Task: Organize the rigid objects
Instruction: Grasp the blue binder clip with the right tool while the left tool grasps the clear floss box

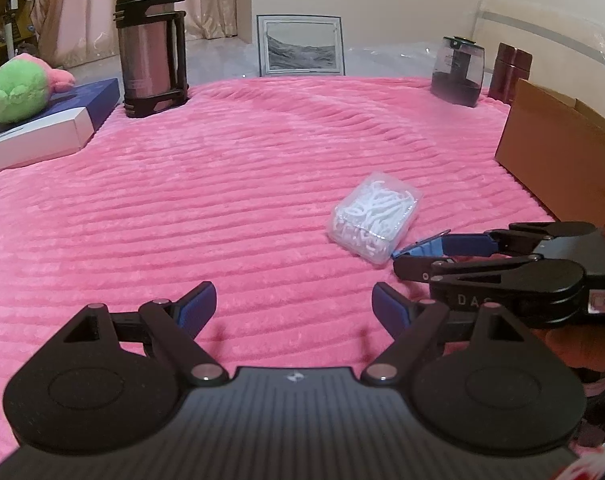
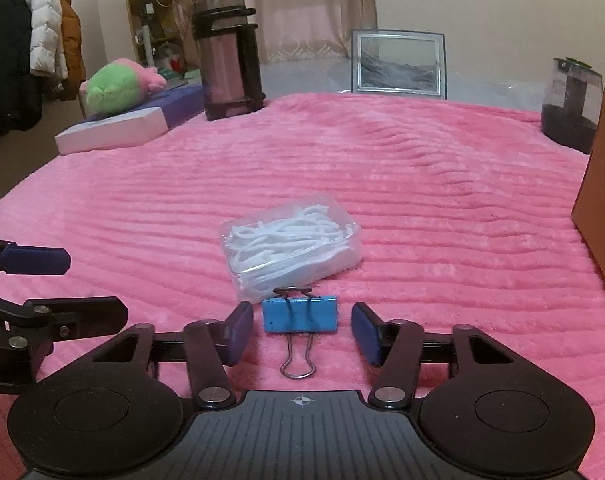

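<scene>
Left wrist view: the left gripper stands open over bare pink blanket, nothing between its fingers. Right wrist view: the right gripper is open around a blue binder clip, pads not touching it; a clear box lies just beyond.

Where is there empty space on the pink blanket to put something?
The wide middle of the pink blanket is bare, between the thermos, picture frame and clear box. It is crowded near the box: the blue clip lies beside it, between the right tool's open jaws.
</scene>
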Demonstrator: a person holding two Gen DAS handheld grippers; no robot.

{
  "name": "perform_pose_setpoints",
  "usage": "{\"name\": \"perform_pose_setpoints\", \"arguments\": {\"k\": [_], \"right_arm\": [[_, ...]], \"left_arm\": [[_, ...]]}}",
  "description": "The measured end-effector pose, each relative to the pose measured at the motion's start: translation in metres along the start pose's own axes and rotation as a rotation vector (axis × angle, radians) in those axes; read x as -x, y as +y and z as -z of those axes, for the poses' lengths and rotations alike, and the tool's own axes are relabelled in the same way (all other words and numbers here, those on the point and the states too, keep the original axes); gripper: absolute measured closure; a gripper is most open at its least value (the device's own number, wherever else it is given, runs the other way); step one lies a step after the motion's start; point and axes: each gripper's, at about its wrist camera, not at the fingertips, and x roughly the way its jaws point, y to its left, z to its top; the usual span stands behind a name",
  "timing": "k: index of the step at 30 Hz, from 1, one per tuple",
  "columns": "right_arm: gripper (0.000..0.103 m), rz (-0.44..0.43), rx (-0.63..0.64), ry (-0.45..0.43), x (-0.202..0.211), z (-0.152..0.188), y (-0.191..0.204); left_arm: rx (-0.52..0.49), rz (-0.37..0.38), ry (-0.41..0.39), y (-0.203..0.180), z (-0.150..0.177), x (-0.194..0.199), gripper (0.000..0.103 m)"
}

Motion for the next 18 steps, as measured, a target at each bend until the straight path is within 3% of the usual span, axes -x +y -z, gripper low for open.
{"name": "perform_pose_setpoints", "arguments": {"k": [2,7,18], "right_arm": [[0.066,-0.001,0.011,0.003,-0.001,0.0,0.001],[0.066,0.017,0.021,-0.023,0.014,-0.001,-0.002],[0.066,0.112,-0.042,-0.08,0.053,-0.005,-0.043]], "left_arm": [[-0.006,0.007,-0.002,-0.001,-0.001,-0.002,0.021],[-0.047,0.049,-0.007,-0.008,-0.004,-0.01,0.021],[-0.3,0.185,-0.006,-0.038,-0.045,-0.068,0.023]]}}
